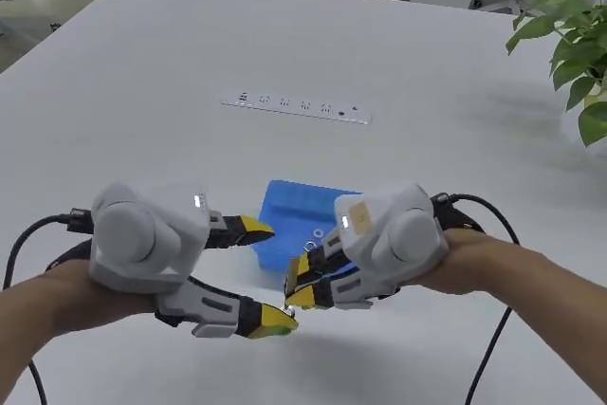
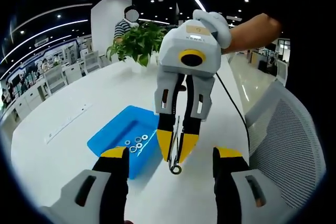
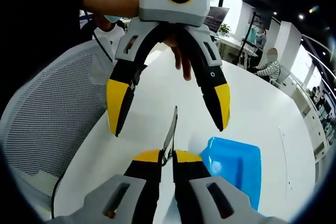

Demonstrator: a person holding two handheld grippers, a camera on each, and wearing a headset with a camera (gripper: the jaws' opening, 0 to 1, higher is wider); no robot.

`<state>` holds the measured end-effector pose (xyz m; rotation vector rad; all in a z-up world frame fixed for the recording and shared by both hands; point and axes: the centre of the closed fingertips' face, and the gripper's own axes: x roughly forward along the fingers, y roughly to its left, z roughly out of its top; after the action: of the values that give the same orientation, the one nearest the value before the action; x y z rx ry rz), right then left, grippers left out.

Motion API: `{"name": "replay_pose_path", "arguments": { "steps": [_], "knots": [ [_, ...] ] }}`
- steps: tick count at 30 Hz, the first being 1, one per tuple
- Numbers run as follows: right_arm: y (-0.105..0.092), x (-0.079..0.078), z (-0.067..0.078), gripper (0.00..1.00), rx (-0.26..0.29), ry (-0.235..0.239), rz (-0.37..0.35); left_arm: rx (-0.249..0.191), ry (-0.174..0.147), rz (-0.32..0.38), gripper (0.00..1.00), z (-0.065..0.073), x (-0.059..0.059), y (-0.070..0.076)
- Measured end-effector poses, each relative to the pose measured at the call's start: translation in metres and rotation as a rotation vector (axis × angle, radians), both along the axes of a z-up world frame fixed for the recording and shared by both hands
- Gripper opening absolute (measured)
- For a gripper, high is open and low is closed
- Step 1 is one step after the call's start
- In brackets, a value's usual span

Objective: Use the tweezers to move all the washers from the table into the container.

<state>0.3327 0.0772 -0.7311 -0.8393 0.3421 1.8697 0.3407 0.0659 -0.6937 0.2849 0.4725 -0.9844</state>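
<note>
the right gripper (image 2: 176, 153) pinches slim metal tweezers (image 3: 169, 129), with a small ring-shaped washer (image 2: 175, 169) at their tips. the left gripper (image 1: 267, 274) has its yellow-tipped jaws wide apart, just beside the blue plastic container (image 2: 110, 137).

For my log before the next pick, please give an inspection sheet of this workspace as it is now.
Surface: white table.
Job's things: blue container holds several washers; a single washer is at the tip of the tweezers.
Clutter: power strip.
Grippers: left gripper open; right gripper shut on the tweezers.
Cables: black cables trail from both grippers.
Surroundings: plant, mesh chair, people far off.
</note>
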Motion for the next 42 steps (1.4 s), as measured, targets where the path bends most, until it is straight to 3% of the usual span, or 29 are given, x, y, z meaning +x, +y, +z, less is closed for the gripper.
{"name": "replay_pose_path", "arguments": {
  "steps": [10, 21, 31, 42],
  "knots": [
    [-0.003, 0.012, 0.018, 0.09, 0.009, -0.008, -0.001, -0.032, -0.006, 0.041, 0.83, 0.002, 0.000, 0.003],
    [0.005, 0.028, 0.038, 0.09, 0.045, -0.005, -0.018, -0.062, -0.017, 0.077, 0.89, 0.007, -0.002, 0.007],
    [0.008, 0.051, 0.041, 0.09, 0.050, -0.008, -0.046, -0.094, -0.014, 0.107, 0.96, 0.008, -0.002, 0.010],
    [0.012, 0.073, 0.032, 0.09, 0.046, -0.011, -0.074, -0.122, -0.019, 0.132, 0.99, 0.012, 0.003, 0.015]
  ]
}}
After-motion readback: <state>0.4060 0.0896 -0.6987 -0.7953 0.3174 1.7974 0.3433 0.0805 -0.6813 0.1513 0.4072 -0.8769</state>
